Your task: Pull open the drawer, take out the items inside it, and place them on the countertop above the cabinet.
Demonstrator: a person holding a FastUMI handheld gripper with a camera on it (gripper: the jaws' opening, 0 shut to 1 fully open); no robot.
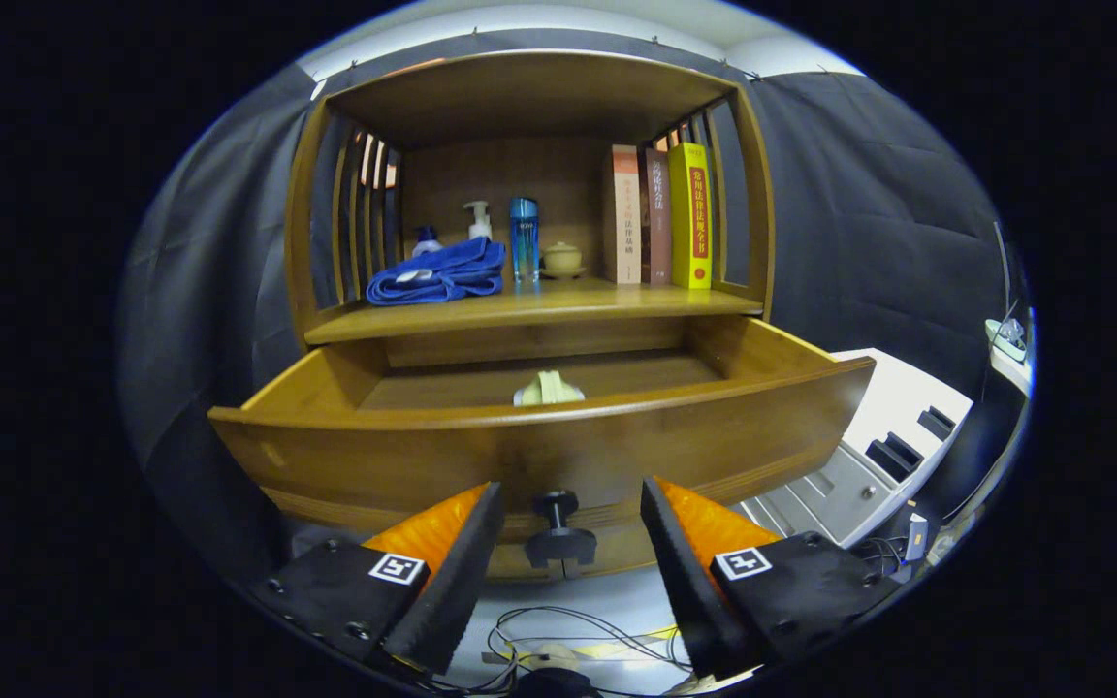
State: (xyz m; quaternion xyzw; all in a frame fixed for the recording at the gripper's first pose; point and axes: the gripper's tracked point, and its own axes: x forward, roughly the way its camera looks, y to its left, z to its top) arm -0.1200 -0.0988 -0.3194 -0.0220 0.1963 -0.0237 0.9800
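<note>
Drawer [539, 441] pulled well out of the wooden cabinet [529, 97], its black knob [558, 533] standing free in the gap between the tongs [568, 528]. Tongs spread wide, gripping nothing, neither finger touching the knob.

Inside the drawer, one pale folded item [547, 390], likely a cloth or soft pouch, lying on the drawer floor just behind the front panel and near its middle; only the top visible over the panel edge, so exact kind hard to tell. Rest of the drawer floor partly hidden by that panel; more items possible there.

Above the drawer, the worktop [520, 312] already crowded: blue folded towel [437, 273] toward the left, pump bottle [478, 220] and blue bottle [524, 239] behind and beside it, small lidded pot [562, 257] next, three upright books [660, 215] toward the right.

Opening step judged done; next, up over the front panel and down onto the pale item.

Risks from here: clipping the front panel on the way in and nudging the drawer back shut; pinching only a loose fold, so the item slipping free mid-lift; setting down too close to the blue bottle or pot and toppling one. Bare strip along the worktop's front edge looks safest.
</note>
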